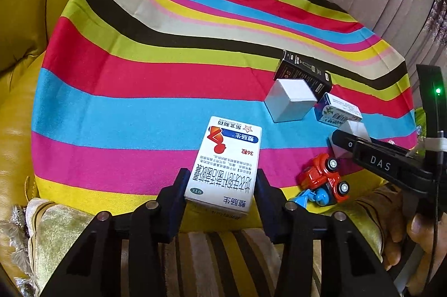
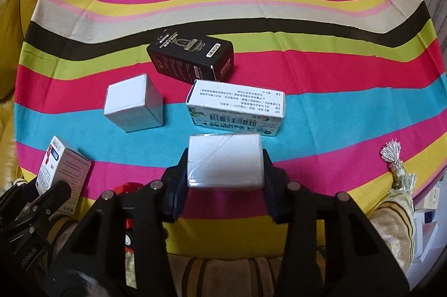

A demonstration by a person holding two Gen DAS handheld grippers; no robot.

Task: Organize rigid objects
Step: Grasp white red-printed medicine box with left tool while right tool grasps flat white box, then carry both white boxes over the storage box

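A white printed medicine carton (image 1: 223, 165) is clamped by the left tongs (image 1: 220, 185), a plain white box (image 2: 225, 160) by the right tongs (image 2: 225, 171). Three boxes remain scattered mid-frame on the striped bench (image 2: 335, 73).

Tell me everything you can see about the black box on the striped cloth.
The black box is a long carton, cardboard by the look of it, with white print, a small product drawing and white labels on its end. It lies flat on its long side, closed, skewed across the striped cloth at the far end of the box cluster. No gripper touches it. One corner sits very close to the white printed box; contact is unclear.
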